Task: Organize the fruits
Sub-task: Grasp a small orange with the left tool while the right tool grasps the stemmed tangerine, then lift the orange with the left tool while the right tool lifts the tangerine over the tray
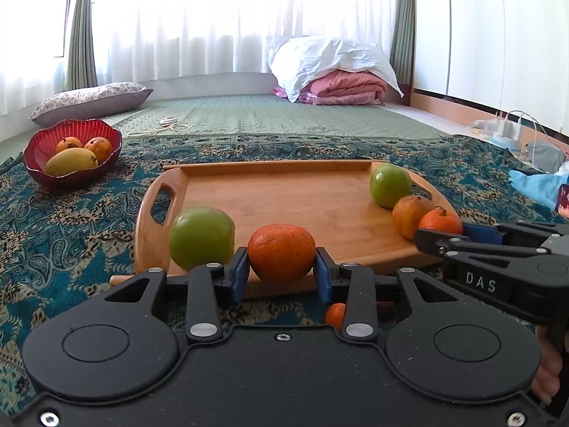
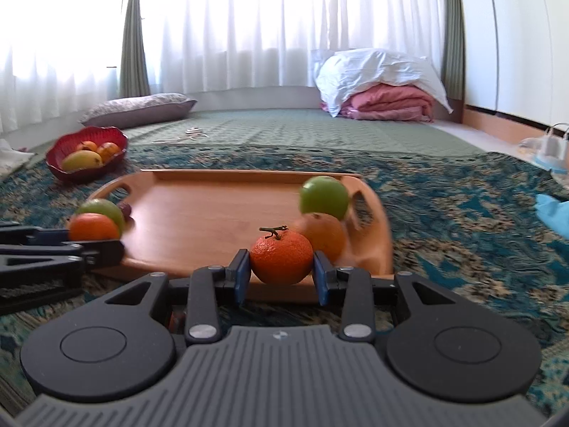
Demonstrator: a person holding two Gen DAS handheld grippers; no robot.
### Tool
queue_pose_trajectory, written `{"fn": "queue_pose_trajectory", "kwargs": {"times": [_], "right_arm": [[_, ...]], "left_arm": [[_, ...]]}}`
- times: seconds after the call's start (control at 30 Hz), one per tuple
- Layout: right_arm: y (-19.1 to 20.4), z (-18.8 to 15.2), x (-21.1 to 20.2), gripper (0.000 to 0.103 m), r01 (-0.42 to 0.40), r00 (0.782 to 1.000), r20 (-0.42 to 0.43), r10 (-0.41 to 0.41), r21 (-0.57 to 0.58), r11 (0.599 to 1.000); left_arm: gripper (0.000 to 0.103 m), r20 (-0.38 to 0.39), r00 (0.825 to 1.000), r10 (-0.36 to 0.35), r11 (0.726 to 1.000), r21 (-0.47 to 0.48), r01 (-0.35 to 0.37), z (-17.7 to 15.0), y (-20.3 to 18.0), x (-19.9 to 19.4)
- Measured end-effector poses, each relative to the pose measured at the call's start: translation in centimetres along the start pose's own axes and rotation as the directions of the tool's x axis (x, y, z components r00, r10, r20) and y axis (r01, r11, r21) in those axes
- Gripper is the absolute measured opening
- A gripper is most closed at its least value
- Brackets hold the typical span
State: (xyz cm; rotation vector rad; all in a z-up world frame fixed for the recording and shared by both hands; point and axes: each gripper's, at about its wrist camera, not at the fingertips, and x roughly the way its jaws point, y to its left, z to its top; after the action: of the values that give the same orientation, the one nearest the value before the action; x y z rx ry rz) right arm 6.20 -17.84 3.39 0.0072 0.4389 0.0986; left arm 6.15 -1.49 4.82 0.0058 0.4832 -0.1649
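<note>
Two round orange fruits are each clamped between blue-padded fingers at the near edge of a rectangular bamboo tray (image 1: 284,199) with cut-out handles. Left gripper (image 1: 281,270), matt black plastic: its pads press both flanks of a smooth, speckled orange (image 1: 281,254), held at the tray's 6 o'clock rim. Right gripper (image 2: 281,275), black with a ribbed grey housing: its pads close on a dimpled tangerine with a short green stem (image 2: 281,258), held over the tray's 5 o'clock corner.

Just beside the speckled orange, at its 9 o'clock in the left wrist view, is a glossy green apple (image 1: 201,236), near the tray's left handle. A second green apple (image 1: 390,185) sits at the tray's 2 o'clock, with a paler, rough-skinned orange (image 1: 409,213) touching it in front.

Off the tray, at 10 o'clock, a fluted red glass bowl (image 1: 46,174) holds a yellow mango (image 1: 71,161) and two orange-red fruits. Tray and bowl rest on a teal paisley-patterned cloth (image 1: 71,249). Beyond lies a quilted green mat (image 1: 284,114), with a floral cushion (image 1: 92,101) at 11 o'clock and folded pink bedding (image 1: 348,89) under a white pillow (image 1: 330,60) at 1 o'clock, before sheer white curtains (image 1: 213,17).
</note>
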Motion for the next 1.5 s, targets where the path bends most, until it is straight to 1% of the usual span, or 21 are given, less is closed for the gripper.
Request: {"fn": "queue_pose_trajectory", "kwargs": {"times": [0.13,0.3,0.6,0.73,1.17,1.5], "right_arm": [[0.3,0.8,1.3,0.041,-0.037,0.999,-0.016,0.037,0.012,0.999],[0.4,1.6,3.1,0.041,-0.054,0.997,-0.055,0.056,0.036,0.998],[0.1,1.8,5.3,0.041,-0.043,0.992,-0.113,0.053,0.088,0.995],[0.2,1.6,5.9,0.041,-0.031,0.991,-0.128,0.041,0.081,0.996],[0.7,1.5,6.6,0.042,-0.033,0.988,-0.152,0.043,0.064,0.997],[0.6,1.4,6.8,0.042,-0.034,0.985,-0.167,0.045,0.072,0.997]], "left_arm": [[0.037,-0.008,1.000,-0.007,1.000,-0.019,0.007,0.9,0.3,1.3],[0.037,-0.011,1.000,-0.006,1.000,-0.014,0.006,1.6,0.3,2.7],[0.037,-0.060,0.998,0.007,1.000,-0.015,-0.008,1.7,0.5,5.1],[0.037,-0.068,0.998,0.009,1.000,-0.013,-0.010,1.7,0.6,5.7],[0.037,-0.090,0.996,0.008,1.000,0.012,-0.007,1.4,0.2,6.8],[0.037,-0.125,0.992,0.003,1.000,0.001,-0.003,1.1,0.4,7.7]]}}
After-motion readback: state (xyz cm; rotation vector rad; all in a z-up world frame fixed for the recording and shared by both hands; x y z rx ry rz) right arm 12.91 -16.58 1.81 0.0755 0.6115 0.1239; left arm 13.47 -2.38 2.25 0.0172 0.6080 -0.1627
